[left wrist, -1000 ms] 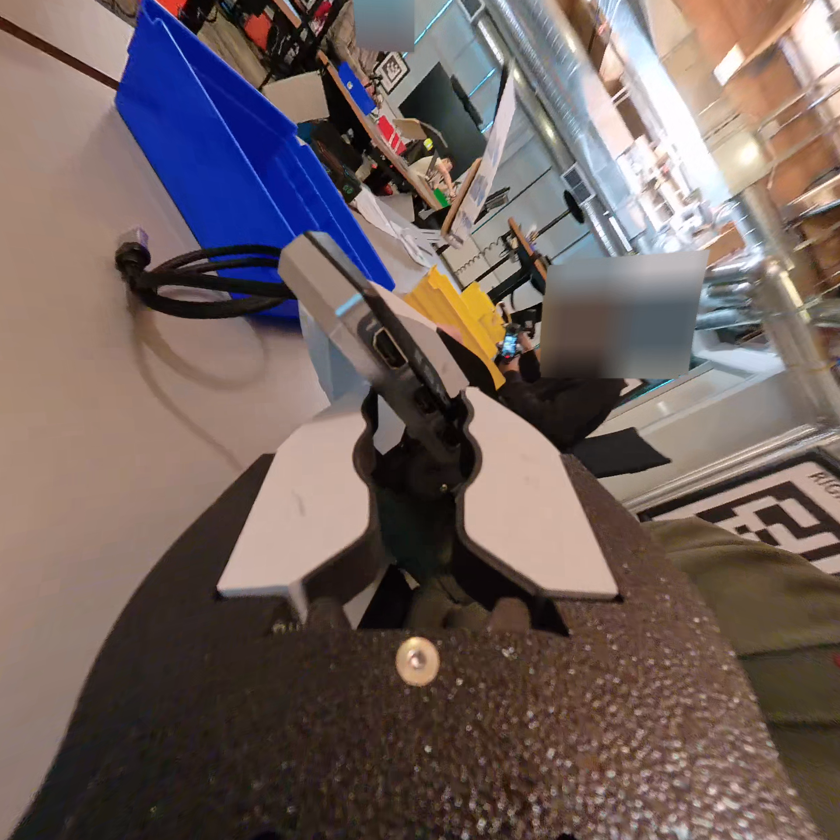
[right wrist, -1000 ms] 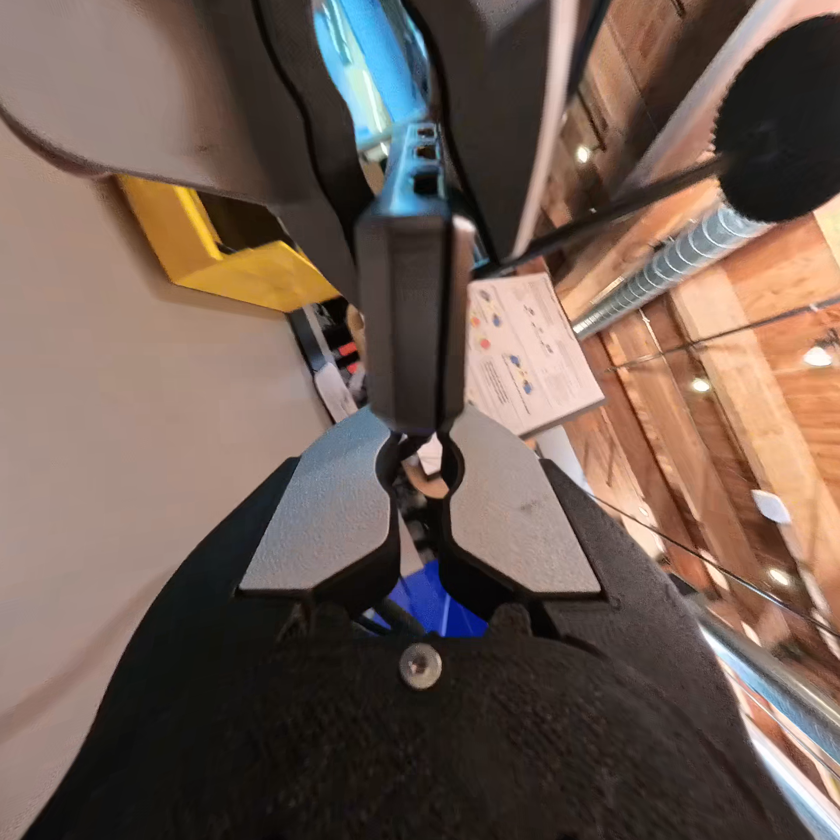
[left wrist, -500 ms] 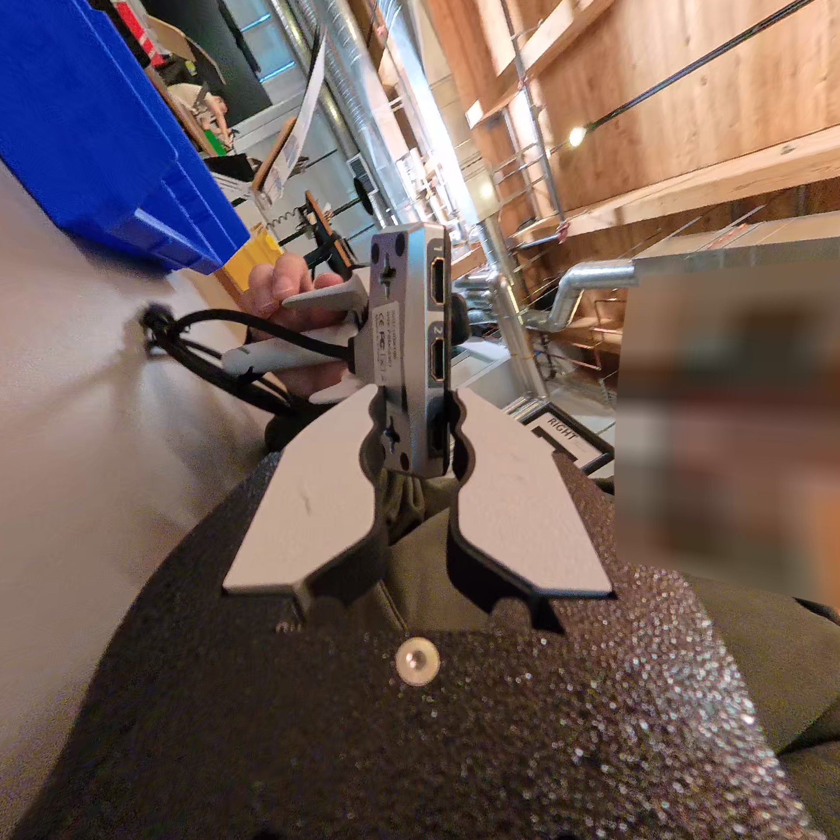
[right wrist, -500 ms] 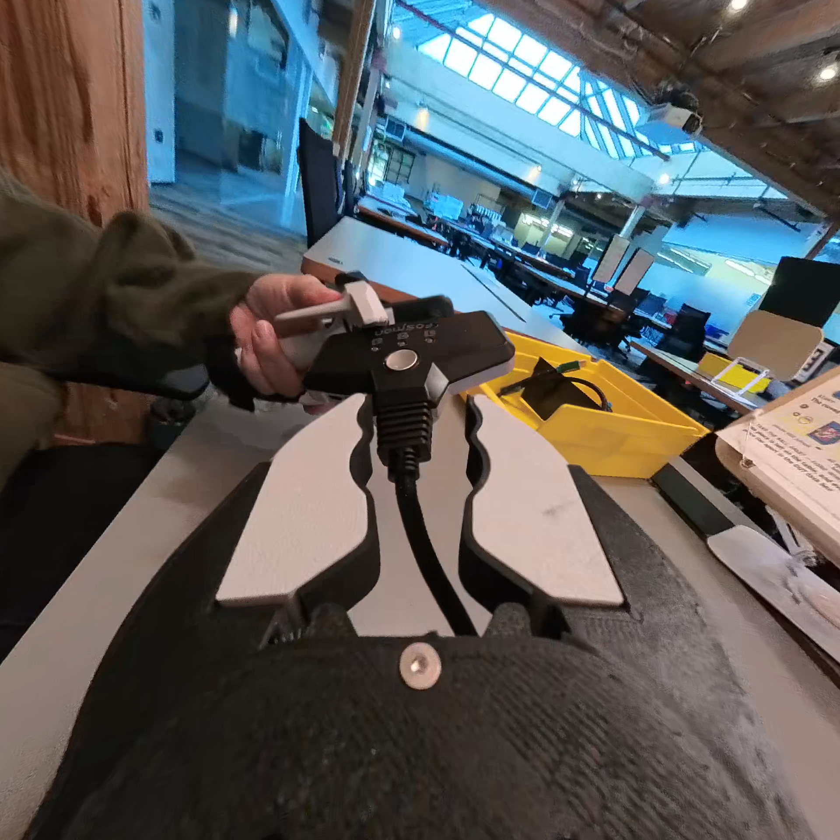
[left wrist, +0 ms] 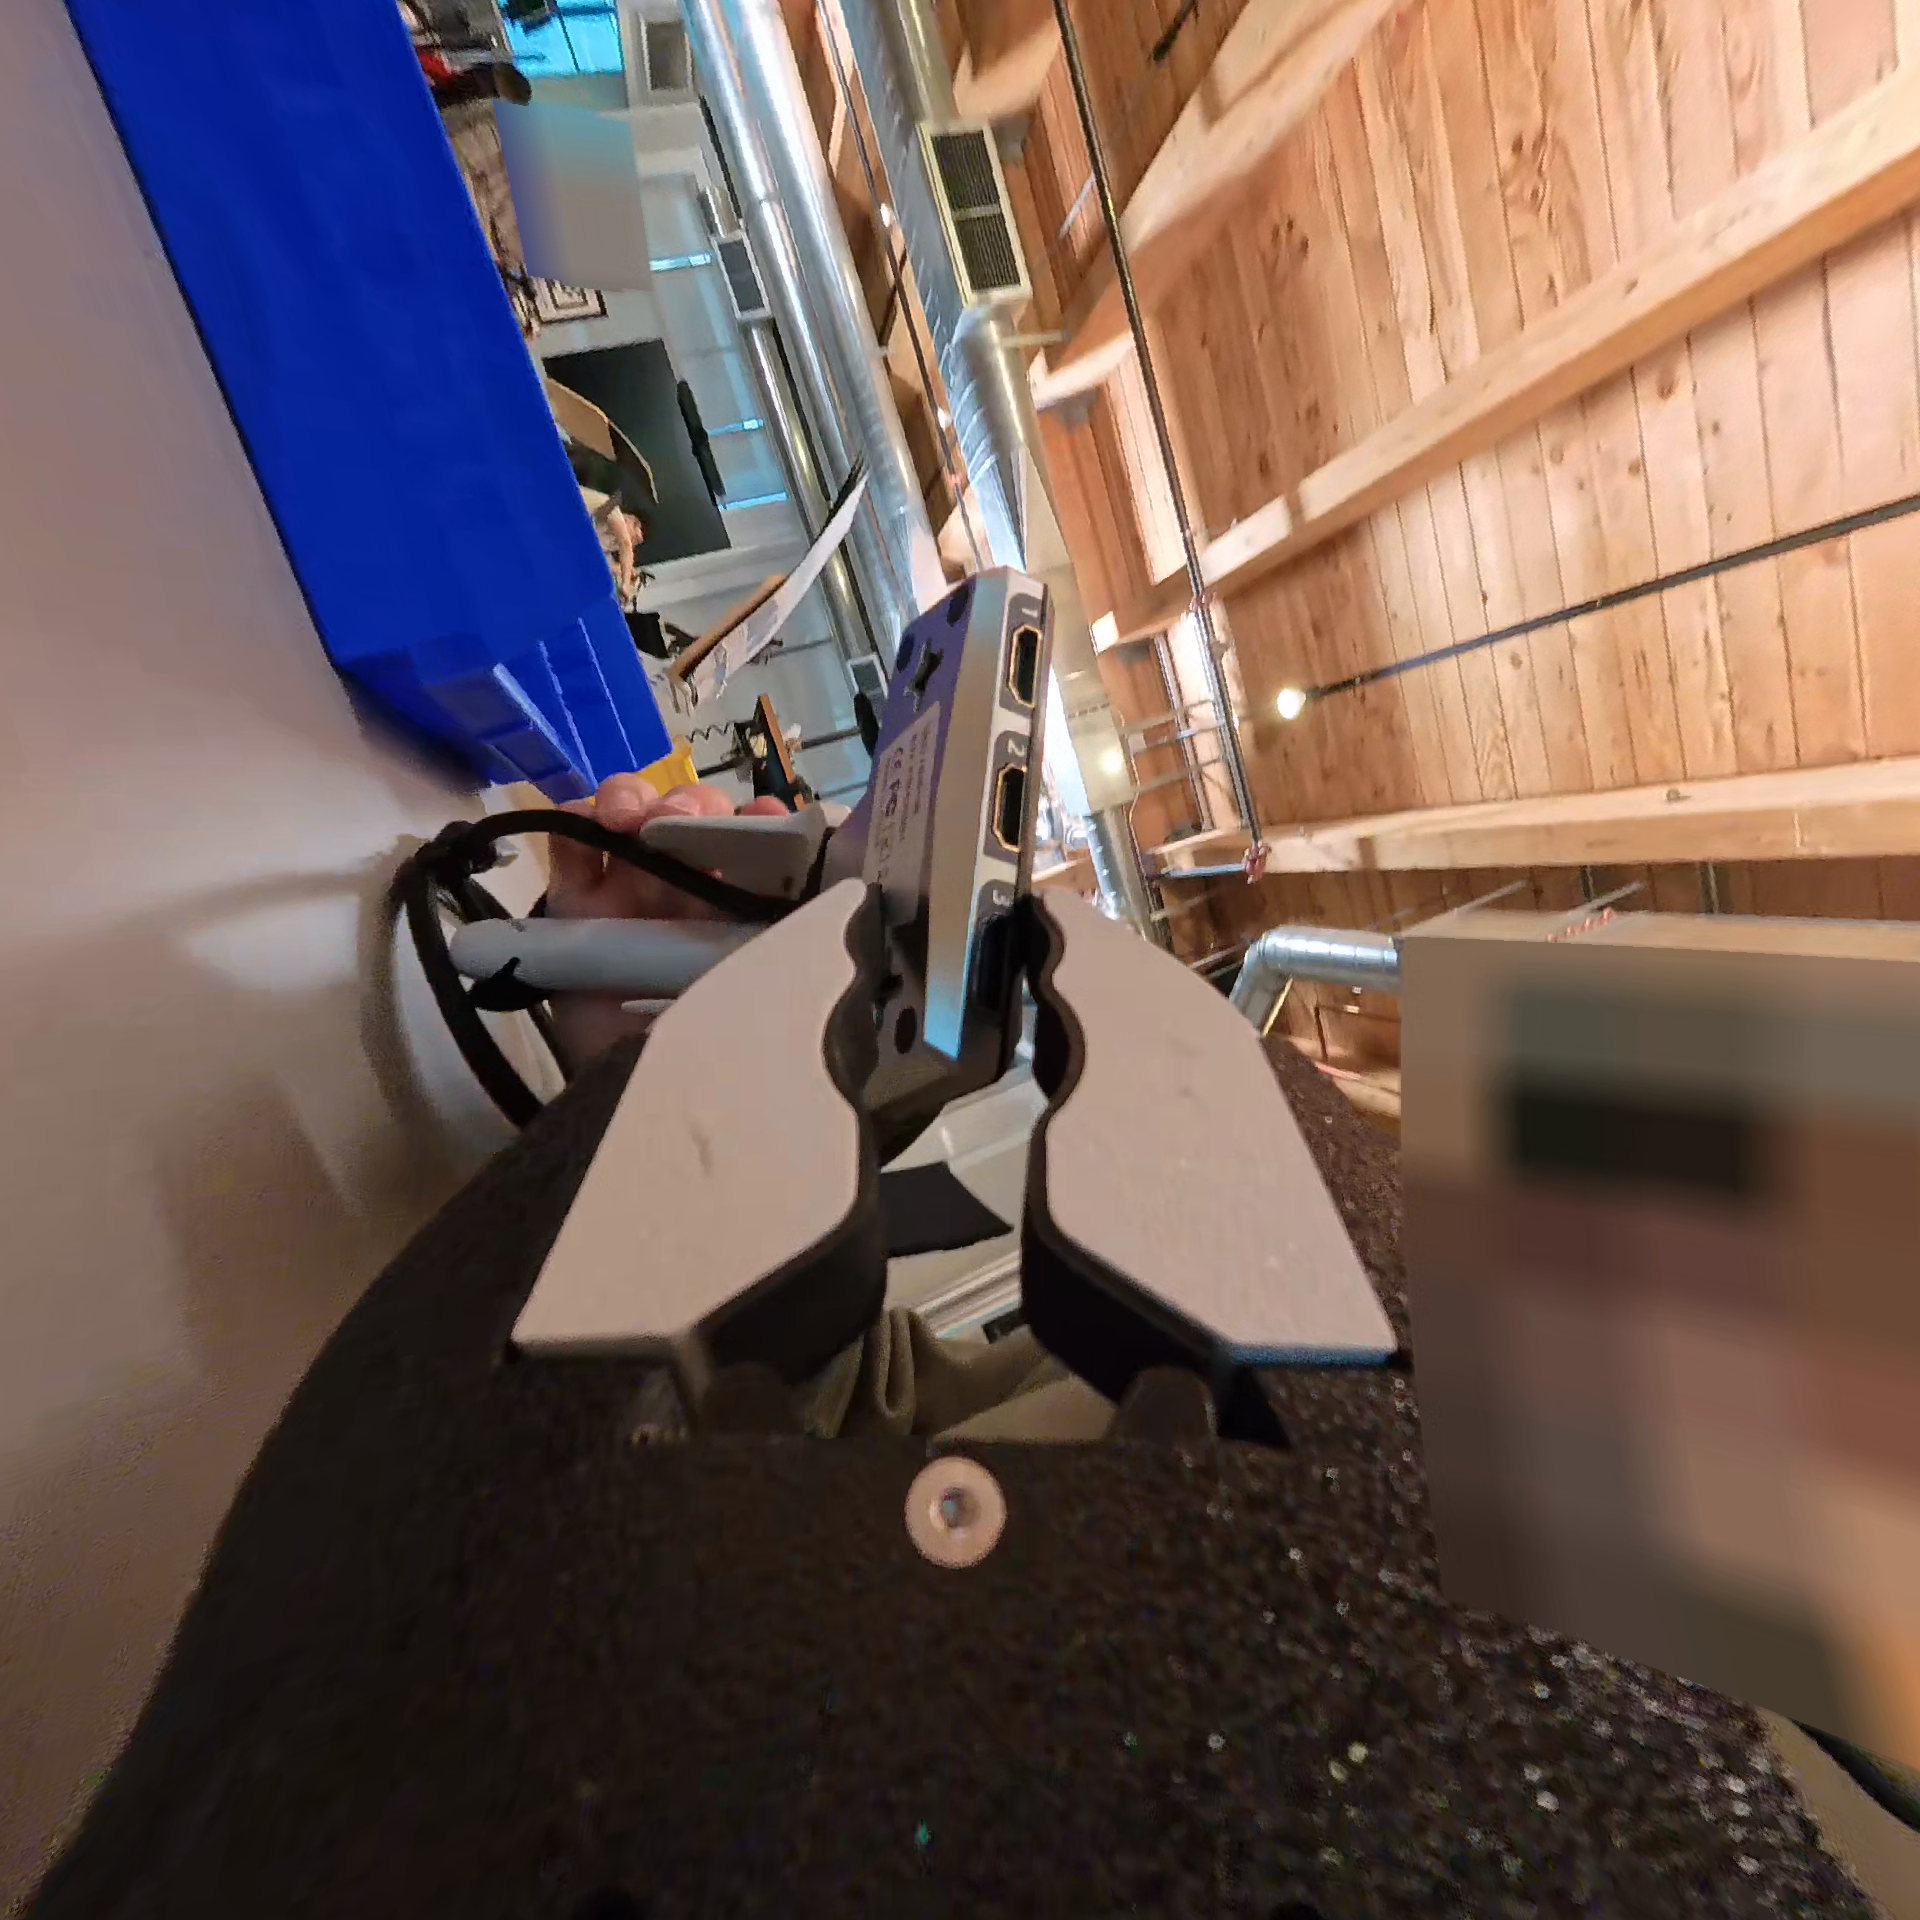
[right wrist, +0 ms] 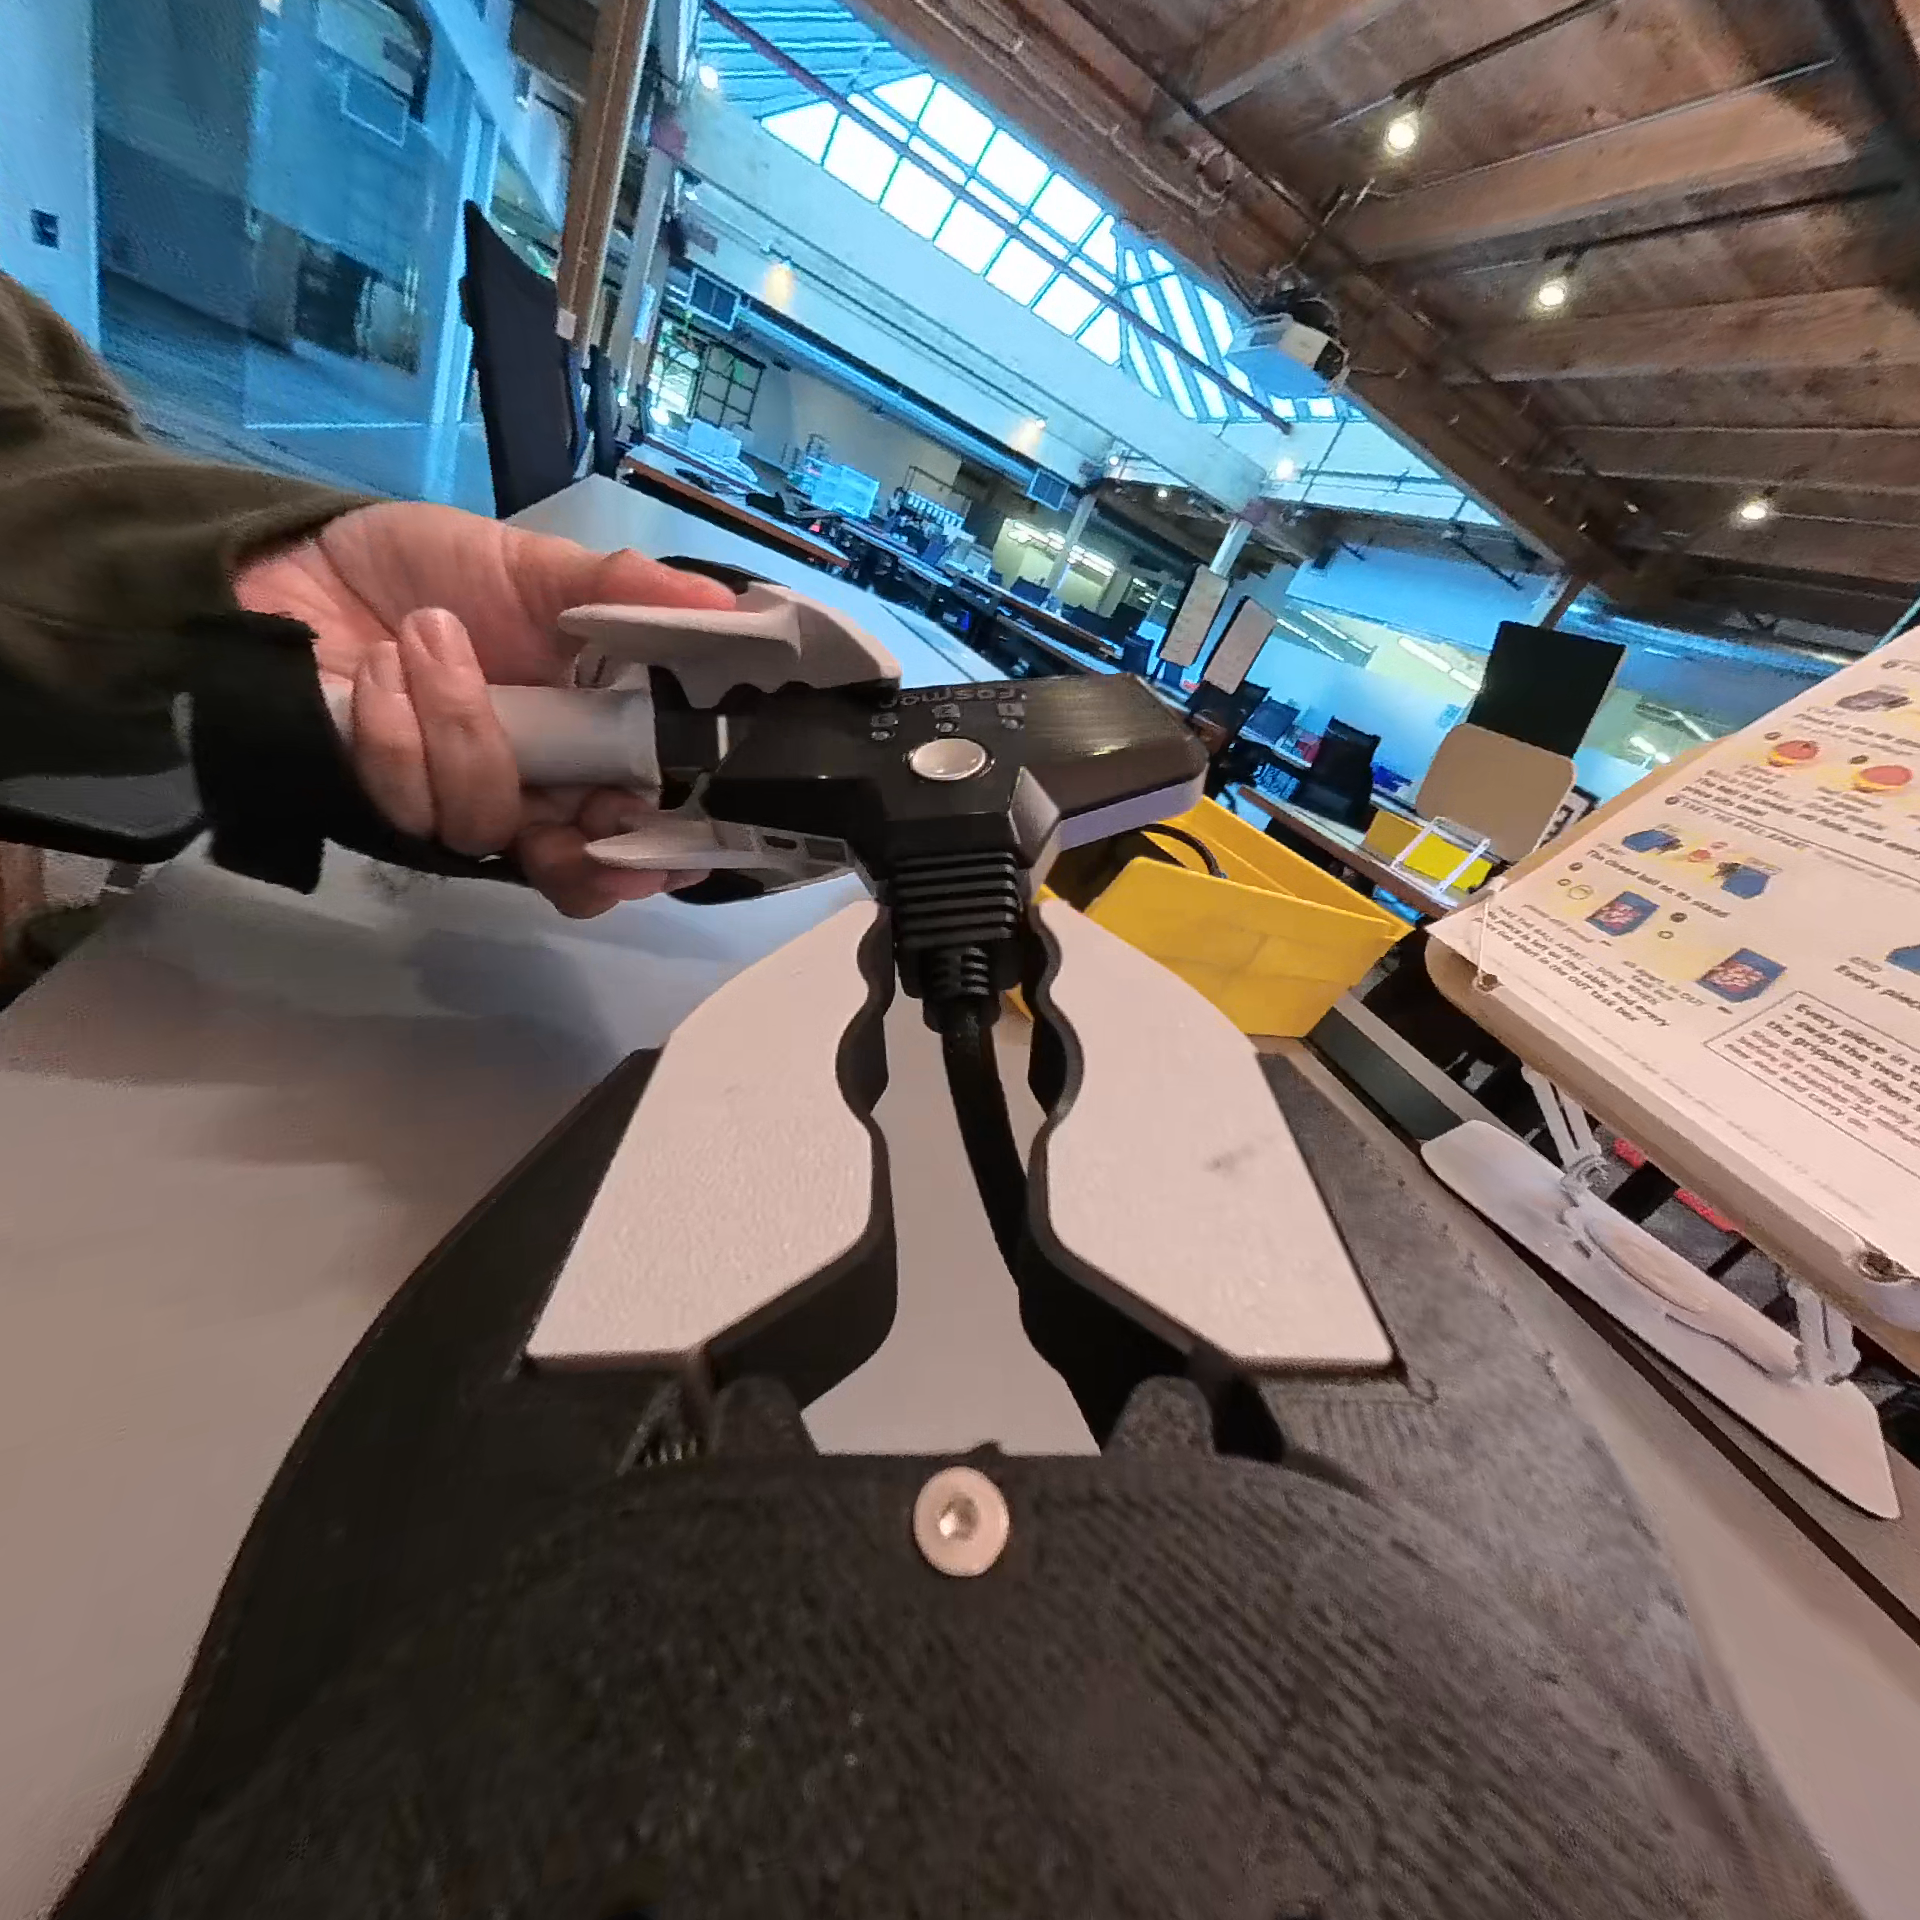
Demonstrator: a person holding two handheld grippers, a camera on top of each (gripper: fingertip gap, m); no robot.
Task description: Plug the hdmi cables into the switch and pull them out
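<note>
The switch [left wrist: 961,831] is a flat grey and black box; two empty HDMI ports show on its edge. My left gripper [left wrist: 945,935] is shut on one end of it and holds it above the table. In the right wrist view the switch [right wrist: 1039,727] lies flat, button side up, with the left gripper [right wrist: 748,738] clamped on its left end. My right gripper [right wrist: 961,925] is shut on the ribbed boot [right wrist: 956,894] of the black cable [right wrist: 977,1091] leaving the switch. The cable [left wrist: 447,935] coils on the table. The right gripper [left wrist: 727,894] shows beyond the switch.
A blue bin [left wrist: 364,416] stands on the white table [right wrist: 208,1143] beyond the coil. A yellow bin [right wrist: 1247,914] sits behind the switch. An instruction sheet on a stand [right wrist: 1714,935] is at the right. A hand and green sleeve [right wrist: 436,675] hold the left gripper.
Over the last second both grippers swung round with the switch, which was end-on to the right view and now lies flat. Both grips have stayed as they were.
</note>
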